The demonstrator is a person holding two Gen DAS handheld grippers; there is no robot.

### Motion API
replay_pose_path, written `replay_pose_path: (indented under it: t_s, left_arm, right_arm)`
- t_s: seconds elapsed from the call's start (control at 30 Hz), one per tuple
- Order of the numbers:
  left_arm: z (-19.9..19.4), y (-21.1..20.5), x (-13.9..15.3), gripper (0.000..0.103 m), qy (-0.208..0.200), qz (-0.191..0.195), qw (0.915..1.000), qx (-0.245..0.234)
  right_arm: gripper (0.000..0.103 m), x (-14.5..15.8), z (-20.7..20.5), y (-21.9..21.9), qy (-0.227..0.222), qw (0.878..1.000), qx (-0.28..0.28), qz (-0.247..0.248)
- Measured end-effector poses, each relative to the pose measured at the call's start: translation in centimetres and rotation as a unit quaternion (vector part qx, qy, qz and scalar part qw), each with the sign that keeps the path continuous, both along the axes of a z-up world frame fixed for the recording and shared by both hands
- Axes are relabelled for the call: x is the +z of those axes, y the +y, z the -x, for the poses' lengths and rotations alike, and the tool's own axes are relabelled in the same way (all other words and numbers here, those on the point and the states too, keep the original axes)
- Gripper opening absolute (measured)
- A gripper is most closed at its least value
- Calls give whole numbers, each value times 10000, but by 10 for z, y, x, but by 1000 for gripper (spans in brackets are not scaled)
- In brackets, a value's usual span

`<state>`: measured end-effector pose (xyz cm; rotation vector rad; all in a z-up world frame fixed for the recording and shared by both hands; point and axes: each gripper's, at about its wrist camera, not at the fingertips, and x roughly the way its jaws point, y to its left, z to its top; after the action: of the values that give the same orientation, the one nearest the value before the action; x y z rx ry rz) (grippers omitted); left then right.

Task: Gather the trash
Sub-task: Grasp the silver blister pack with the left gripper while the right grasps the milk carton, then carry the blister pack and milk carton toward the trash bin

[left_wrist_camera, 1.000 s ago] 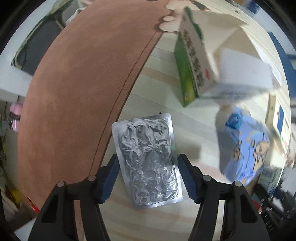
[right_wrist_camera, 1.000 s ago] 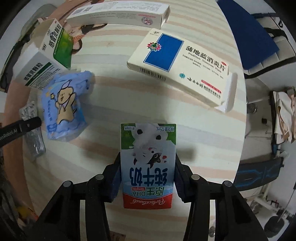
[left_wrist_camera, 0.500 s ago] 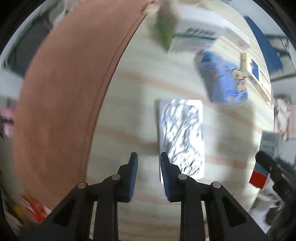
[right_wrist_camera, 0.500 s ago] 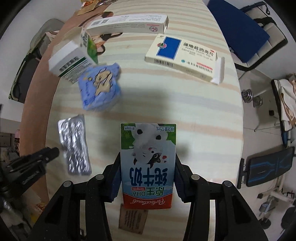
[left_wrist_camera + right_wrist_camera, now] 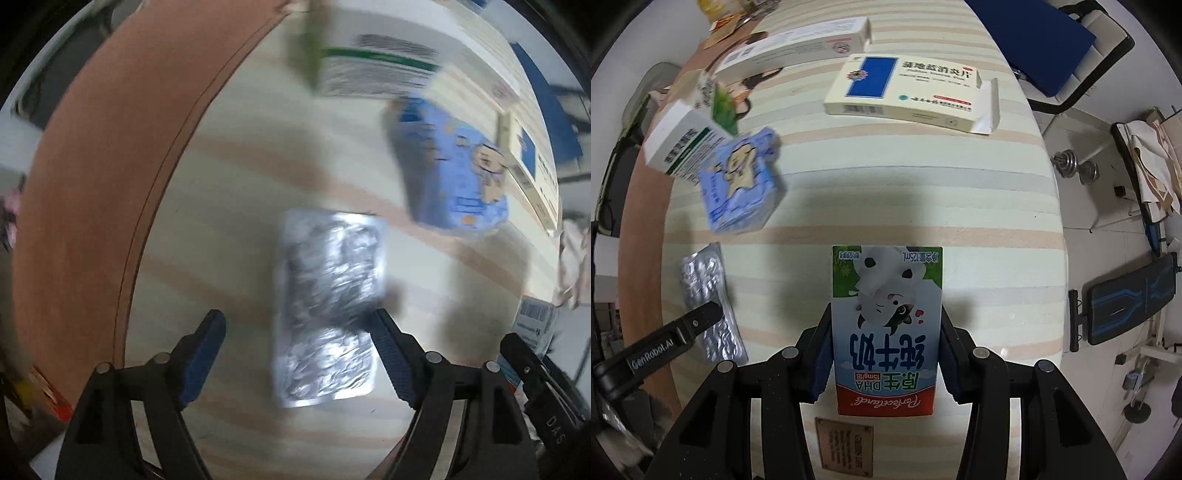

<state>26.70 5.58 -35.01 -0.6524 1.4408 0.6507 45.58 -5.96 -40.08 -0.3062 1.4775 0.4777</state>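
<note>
My right gripper (image 5: 884,354) is shut on a small milk carton (image 5: 886,325) with a cow picture, held above the striped table. My left gripper (image 5: 299,354) is open, its fingers straddling the near end of a silver foil blister pack (image 5: 327,306) that lies flat on the table. The blister pack also shows in the right wrist view (image 5: 709,299), with a left finger (image 5: 698,321) over it. A blue crumpled pouch (image 5: 742,184) with a cartoon bear lies beyond the blister pack; it also shows in the left wrist view (image 5: 450,173).
A green-and-white box (image 5: 683,147) sits by the blue pouch. A white-and-blue medicine box (image 5: 905,88) with an open flap and a long white box (image 5: 798,44) lie farther back. The brown table edge band (image 5: 96,177) runs along the left. A chair (image 5: 1052,48) stands beyond the table.
My left gripper was open around the blister pack, shut to its left, and has now opened again astride its near end. The right gripper has lifted with the carton.
</note>
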Motion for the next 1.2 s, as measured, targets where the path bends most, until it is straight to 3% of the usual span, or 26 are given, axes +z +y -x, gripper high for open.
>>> replay_pose_path:
  t_s: [0.07, 0.1, 0.13, 0.23, 0.47, 0.77, 0.93, 1.1, 1.2]
  left_arm:
    - [-16, -17, -5, 76, 190, -185, 9988, -402]
    - [-20, -22, -1, 63, 80, -365, 9982, -460]
    - [-29, -28, -1, 61, 38, -363, 9980, -511]
    - [-31, -38, 0, 61, 96, -367, 9970, -676]
    - [-27, 3, 18, 60, -54, -241, 9969, -750]
    - [24, 15, 88, 60, -656, -504, 9914, -1009]
    - [71, 3, 113, 60, -985, -712, 9857, -1168]
    - [143, -13, 136, 60, -1441, -744, 9763, -1431]
    - [186, -20, 142, 60, -1507, -665, 9740, -1557]
  right_arm:
    - [51, -4, -1, -1, -7, 10000, 35, 64]
    - [51, -7, -1, -2, 7, 10000, 40, 90]
    - [51, -9, -1, -2, 30, 9999, 38, 105]
    - [51, -14, 0, -7, 97, 9999, 30, 104]
    - [51, -10, 4, -13, 125, 9999, 110, -24]
    - [50, 19, 23, -27, -142, 9994, -38, -313]
    - [50, 47, 69, -36, -385, 9977, -188, -534]
    - [50, 82, 155, -43, -703, 9939, -358, -766]
    - [50, 95, 217, -54, -848, 9912, -570, -844]
